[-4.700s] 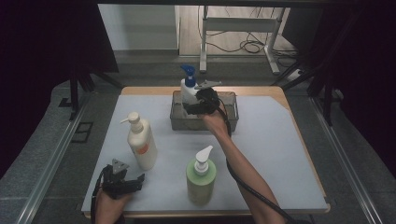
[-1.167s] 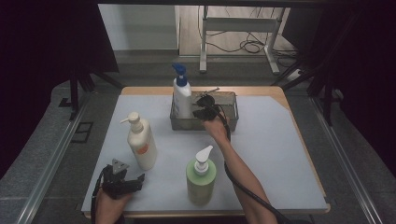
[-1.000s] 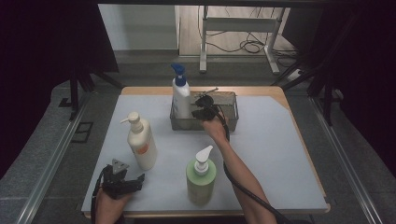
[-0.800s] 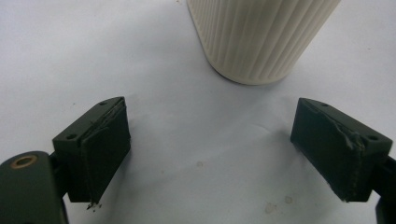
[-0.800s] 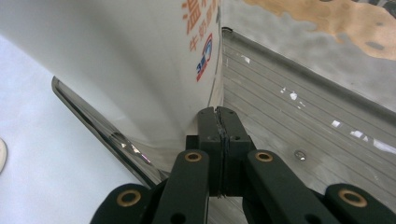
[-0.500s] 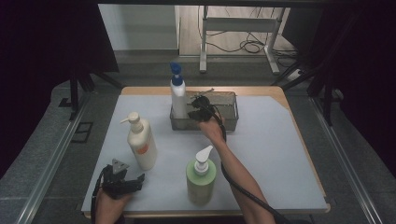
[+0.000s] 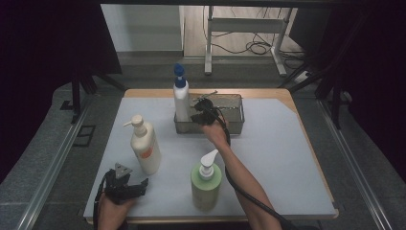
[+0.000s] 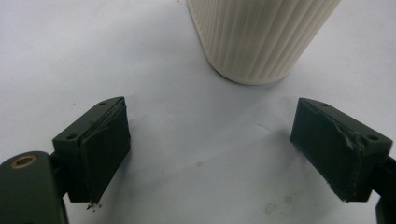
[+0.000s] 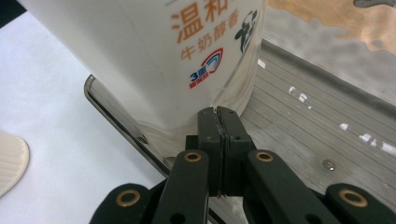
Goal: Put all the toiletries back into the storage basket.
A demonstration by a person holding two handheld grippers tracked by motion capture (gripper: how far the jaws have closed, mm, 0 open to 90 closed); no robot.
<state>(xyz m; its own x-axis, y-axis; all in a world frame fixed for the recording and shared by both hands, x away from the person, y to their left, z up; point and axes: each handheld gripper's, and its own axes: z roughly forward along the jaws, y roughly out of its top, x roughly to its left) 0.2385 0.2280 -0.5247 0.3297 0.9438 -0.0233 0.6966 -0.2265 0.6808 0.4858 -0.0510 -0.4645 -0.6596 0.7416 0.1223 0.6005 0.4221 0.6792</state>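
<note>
The white pump bottle with the blue top (image 7: 181, 101) stood upright at the left end of the grey metal tray (image 7: 234, 125), which sat near the far edge of the counter (image 7: 287, 163). The right tool (image 7: 200, 114) was just beside the bottle's lower body, and in the right gripper view its jaws were pressed together with nothing between them, their tips at or almost at the bottle's printed wall (image 9: 154, 60) above the tray's rim (image 9: 119, 119); whether they touched it could not be told. The left tool (image 7: 125, 184) rested at the counter's near left corner, its jaws standing wide, with the ribbed base of the cream pump bottle (image 8: 259, 37) ahead of them. A green pump bottle (image 7: 206, 182) stood near the near edge. The white bottle looked tall and narrow, with smooth, probably slippery plastic walls, and likely top-heavy enough to tip if pushed low. A grip across the middle of its body, not on the pump neck, seemed the safest hold.
</note>
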